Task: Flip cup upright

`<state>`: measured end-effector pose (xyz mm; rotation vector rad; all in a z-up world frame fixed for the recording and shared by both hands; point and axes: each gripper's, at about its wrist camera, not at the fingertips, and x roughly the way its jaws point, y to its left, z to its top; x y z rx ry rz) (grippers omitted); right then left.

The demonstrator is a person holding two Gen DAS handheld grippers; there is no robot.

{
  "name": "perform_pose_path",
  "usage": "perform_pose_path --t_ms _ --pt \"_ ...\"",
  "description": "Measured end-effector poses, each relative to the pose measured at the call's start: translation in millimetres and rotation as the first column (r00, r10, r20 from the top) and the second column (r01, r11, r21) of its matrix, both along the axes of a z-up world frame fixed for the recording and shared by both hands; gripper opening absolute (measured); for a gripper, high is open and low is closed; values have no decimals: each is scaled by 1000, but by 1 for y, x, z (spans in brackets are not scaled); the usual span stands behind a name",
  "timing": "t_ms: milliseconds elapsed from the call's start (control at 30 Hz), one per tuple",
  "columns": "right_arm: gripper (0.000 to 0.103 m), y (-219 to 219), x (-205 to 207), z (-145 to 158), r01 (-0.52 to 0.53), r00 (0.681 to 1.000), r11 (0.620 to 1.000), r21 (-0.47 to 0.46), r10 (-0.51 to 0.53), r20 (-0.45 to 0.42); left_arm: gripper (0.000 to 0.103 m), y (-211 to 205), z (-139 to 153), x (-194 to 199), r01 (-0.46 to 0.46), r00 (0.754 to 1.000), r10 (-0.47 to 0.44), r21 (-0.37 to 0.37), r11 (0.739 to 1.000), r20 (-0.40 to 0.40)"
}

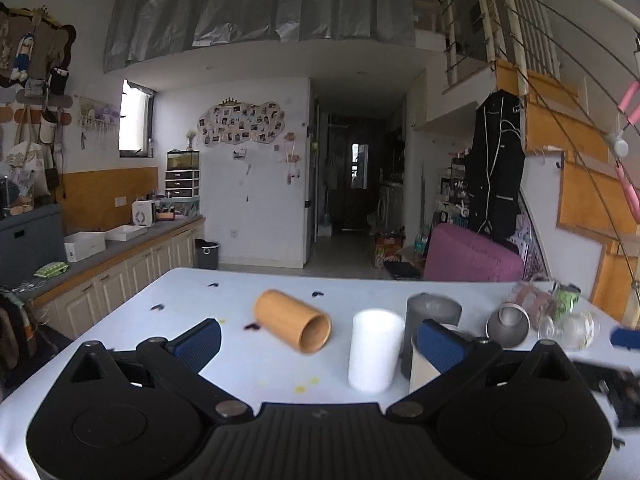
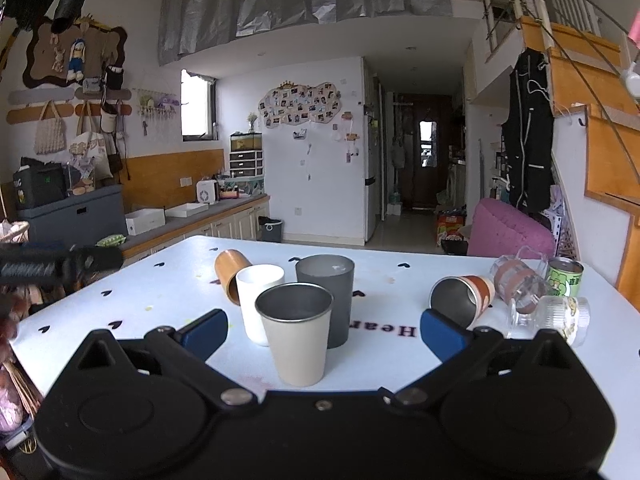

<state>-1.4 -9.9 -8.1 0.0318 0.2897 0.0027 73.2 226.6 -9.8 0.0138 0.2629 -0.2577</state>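
A bamboo cup lies on its side on the white table, mouth toward me; it also shows in the right wrist view. A steel-lined brown cup lies on its side at the right, also seen in the left wrist view. A white cup, a grey cup and a beige steel-lined cup stand upright. My left gripper is open and empty, near the bamboo cup. My right gripper is open around the beige cup without touching it.
A clear glass mug lies on its side, with a green can and a clear jar at the table's right. A counter with cabinets runs along the left. A pink chair stands beyond the table.
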Motion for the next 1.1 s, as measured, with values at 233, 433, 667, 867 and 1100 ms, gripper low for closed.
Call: perform_pose_path --t_ms 233,433,667,867,1100 --pt "103 -7 -5 -6 -6 1000 1000 4 6 10 103 -20 17 71 -20 997 18 -28 999 -71" --pt "103 -14 -10 -15 9 1000 1000 -6 -9 25 103 -39 16 146 -36 983 31 -25 999 -180" --pt "103 -23 -8 -24 23 1000 1000 -10 -23 3 93 -47 -25 244 -183 891 159 -15 983 -425" --pt "103 -36 -11 -30 51 999 999 -2 -51 -13 93 -50 -52 293 -235 812 205 16 972 -546" --pt "103 -51 -9 -39 84 995 996 5 -83 -48 92 -58 -71 317 -273 767 242 39 961 -594"
